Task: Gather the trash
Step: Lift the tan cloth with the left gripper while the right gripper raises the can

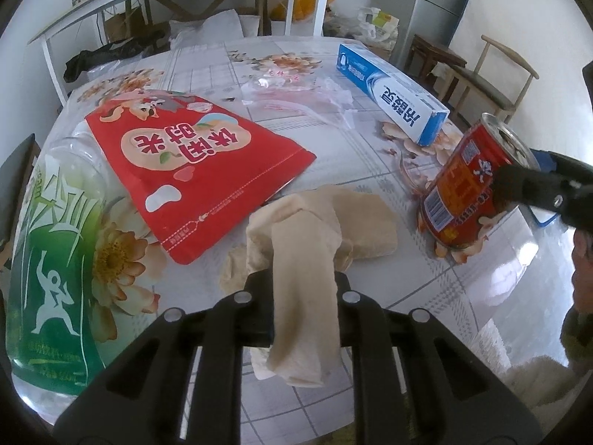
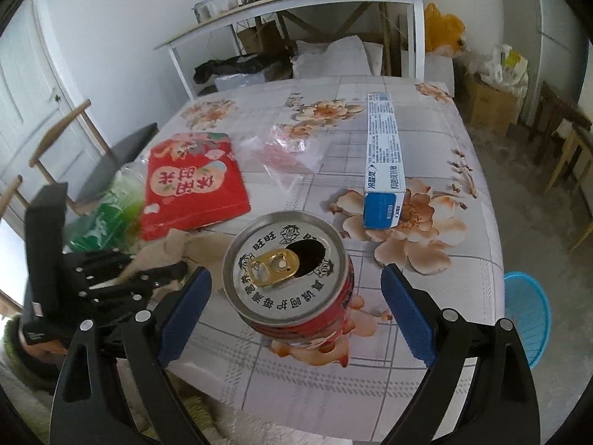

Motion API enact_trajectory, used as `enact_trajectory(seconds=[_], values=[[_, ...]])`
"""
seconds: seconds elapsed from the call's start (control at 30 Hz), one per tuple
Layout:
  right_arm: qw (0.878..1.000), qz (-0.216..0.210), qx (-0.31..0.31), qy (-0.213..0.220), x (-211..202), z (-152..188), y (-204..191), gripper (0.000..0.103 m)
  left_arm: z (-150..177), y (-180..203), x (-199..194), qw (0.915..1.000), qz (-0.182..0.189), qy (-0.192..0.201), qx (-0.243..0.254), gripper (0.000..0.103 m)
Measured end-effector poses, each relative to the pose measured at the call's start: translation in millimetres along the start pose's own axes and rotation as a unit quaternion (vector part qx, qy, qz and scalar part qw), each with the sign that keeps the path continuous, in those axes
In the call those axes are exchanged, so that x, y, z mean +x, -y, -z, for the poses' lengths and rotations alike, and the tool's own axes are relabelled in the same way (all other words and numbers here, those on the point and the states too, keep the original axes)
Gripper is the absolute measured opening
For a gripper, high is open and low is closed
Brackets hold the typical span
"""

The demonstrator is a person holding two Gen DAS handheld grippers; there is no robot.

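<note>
Left wrist view: left tongs point(image 1: 304, 289) pinch a beige crumpled paper towel point(image 1: 318, 222), one strip of it drawn up between the pads, the rest lying on the worktop point(image 1: 370, 155) near its near edge.
Right wrist view: right tongs point(image 2: 296, 296) stand spread, the blue pads either side of the red drink can point(image 2: 292, 282) and apart from it.
Can: upright, opened top towards the camera, standing near the near edge; long axis vertical.
Key relation: can sits squarely between the right pads; right hand is clearly nearer.
Likely next: close on the can's sides.
Still lying: red snack pouch point(image 1: 196, 170), toothpaste box point(image 2: 383, 163), green bottle point(image 1: 55, 259).
Blue basket point(image 2: 526, 311): on the floor past the worktop's right edge.
</note>
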State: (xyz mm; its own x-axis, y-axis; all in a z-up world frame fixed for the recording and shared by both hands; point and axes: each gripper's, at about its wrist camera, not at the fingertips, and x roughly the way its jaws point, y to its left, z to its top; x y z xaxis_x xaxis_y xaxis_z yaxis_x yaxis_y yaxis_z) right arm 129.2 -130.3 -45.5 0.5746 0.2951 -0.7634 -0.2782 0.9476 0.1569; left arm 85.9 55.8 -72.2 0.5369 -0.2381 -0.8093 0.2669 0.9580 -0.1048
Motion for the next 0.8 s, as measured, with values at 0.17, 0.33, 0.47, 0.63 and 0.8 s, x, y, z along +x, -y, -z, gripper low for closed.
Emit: enact_trajectory(seconds=[0.17,0.33,0.47,0.63,0.8], values=[[1.000,0.015,-0.009,-0.002,6.8,-0.8,-5.5,0.082,-1.5,-0.2,-0.2,1.0000,0.000,-0.003,-0.006,0.014],[1.000,0.013,0.009,-0.007,10.6,-1.3,-2.1,0.071,-3.0,-0.3,-1.3,1.0000,-0.001,-0.001,-0.009,0.014],[1.000,0.002,0.025,-0.008,10.6,-0.4,2.5,0.068,-4.2,0.1,-2.5,0.9999,-0.003,0.001,-0.010,0.014],[0.999,0.008,0.033,-0.003,8.1,1.2,6.1,0.067,-5.0,1.3,-3.6,1.0000,-0.004,0.002,-0.008,0.014],[0.999,0.013,0.043,-0.001,5.1,1.5,10.6,0.067,-6.7,2.8,-6.5,1.0000,-0.005,0.005,-0.007,0.014]])
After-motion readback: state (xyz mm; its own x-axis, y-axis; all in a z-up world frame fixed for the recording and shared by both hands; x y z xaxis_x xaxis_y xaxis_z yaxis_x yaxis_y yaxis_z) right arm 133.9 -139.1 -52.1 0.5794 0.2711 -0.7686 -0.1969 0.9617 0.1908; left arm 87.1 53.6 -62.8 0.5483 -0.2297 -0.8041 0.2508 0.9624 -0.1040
